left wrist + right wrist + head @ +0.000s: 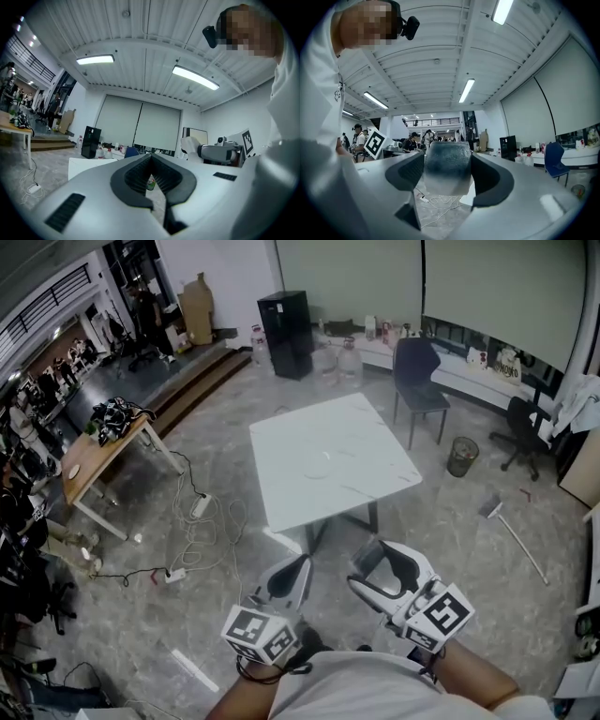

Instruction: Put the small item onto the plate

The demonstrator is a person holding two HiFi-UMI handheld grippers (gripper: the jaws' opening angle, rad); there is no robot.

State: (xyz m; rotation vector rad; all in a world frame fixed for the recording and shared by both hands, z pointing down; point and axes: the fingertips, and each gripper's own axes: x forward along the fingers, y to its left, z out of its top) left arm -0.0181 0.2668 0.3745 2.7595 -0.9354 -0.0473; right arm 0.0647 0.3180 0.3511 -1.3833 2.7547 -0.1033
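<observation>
A white square table (375, 470) stands a few steps ahead in the head view, with a clear plate (317, 464) near its middle. Both grippers are held low in front of the person, well short of the table. My right gripper (372, 565) (446, 165) is shut on the small item (446, 171), a dark, translucent, rounded block that fills the space between the pads. My left gripper (291, 570) (151, 161) is shut, its fingertips meeting with nothing held. The other gripper's marker cube shows at the side of each gripper view.
White cables and a power strip (174, 574) lie on the floor left of the table. A wooden table (94, 454) stands further left. Behind the white table are a blue chair (418, 381), a bin (461, 456) and a black cabinet (286, 332). A broom (514, 529) lies at the right.
</observation>
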